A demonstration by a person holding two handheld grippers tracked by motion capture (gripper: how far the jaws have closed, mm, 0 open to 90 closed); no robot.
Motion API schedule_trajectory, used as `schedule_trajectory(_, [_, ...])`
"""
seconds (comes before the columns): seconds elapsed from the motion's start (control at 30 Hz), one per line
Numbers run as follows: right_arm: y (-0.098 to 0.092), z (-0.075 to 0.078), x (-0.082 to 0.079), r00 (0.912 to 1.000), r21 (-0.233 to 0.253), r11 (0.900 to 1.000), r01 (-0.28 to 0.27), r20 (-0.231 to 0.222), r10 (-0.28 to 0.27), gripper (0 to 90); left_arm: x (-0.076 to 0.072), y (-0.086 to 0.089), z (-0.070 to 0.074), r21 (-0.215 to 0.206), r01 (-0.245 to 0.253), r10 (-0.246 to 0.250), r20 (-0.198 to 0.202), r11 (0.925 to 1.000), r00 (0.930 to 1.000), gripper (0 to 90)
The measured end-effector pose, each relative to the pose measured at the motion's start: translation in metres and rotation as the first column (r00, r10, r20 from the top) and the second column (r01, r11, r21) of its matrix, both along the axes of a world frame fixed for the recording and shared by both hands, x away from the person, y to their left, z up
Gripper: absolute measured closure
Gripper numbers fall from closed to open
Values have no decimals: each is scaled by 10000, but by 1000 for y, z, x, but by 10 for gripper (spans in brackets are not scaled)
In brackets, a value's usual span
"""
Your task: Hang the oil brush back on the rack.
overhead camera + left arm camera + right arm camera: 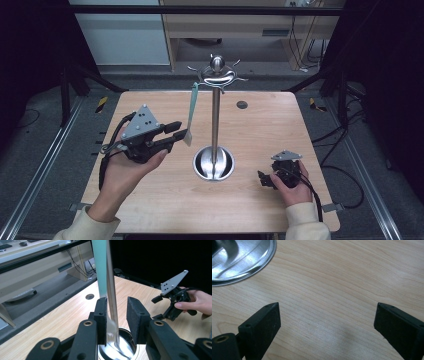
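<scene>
The left gripper (181,131) is held above the left half of the counter (150,200), pointing right toward the stand, with its grey three-cornered plate (141,121) on top and its cable trailing down past the person's left hand (125,175). Its jaws stand partly apart around the lower end of a teal strip (191,112); in the left gripper view the teal strip (100,267) runs down to the inner face of the left-hand jaw, while the other jaw stands clear of it, so the jaws are not pressed together on it. The strip hangs from a hook at the top of the metal stand (215,115), just left of the pole, tilted slightly, with its lower end off the counter. The stand is upright near the middle of the counter: a round polished base (214,164), a thin pole and a crown of curved hooks under a ball (217,64). In the left gripper view the pole (111,290) rises in line with the gap between the jaws, beyond them, and the base (125,345) lies below. A small dark grommet hole (242,104) sits in the counter behind and right of the stand. The right gripper (263,179) is low over the counter, right of the base and well apart from the strip, held in the right hand (295,187). In the right gripper view its jaws stand wide apart over bare wood, with the base rim (249,267) at upper left.
</scene>
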State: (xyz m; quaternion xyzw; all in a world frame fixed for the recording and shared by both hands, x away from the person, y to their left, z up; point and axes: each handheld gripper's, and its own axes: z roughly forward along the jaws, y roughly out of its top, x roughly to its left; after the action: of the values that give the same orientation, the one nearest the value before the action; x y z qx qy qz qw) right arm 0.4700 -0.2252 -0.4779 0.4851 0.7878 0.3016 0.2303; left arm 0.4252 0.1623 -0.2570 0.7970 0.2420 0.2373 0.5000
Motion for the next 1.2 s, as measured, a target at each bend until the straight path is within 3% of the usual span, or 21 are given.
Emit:
schedule_trajectory(0.23, [0,0,0,10000,-55,10000,12,58,-12,77,-5,-3,-3,-4,91,-91,-146,10000,9999,661])
schedule_trajectory(0.33, [0,0,0,10000,-9,10000,20,24,-20,77,-6,-5,-5,-48,78,-79,-198,10000,9998,605])
schedule_trajectory(0.53, [0,0,0,10000,-17,10000,30,25,-30,77,-9,-7,-15,-85,25,-28,-336,10000,9994,352])
schedule_trajectory(0.67, [0,0,-1,10000,-32,10000,26,37,-26,77,-12,-9,-26,125,78,-73,-407,9999,9991,210])
schedule_trajectory(0.83, [0,0,-1,10000,-21,10000,36,34,-36,77,-18,-7,-40,259,145,-130,-566,9996,9983,142])
schedule_trajectory(1.2, [0,0,-1,10000,-3,10000,59,19,-59,77,-30,4,-72,768,167,-100,-874,9969,9961,126])
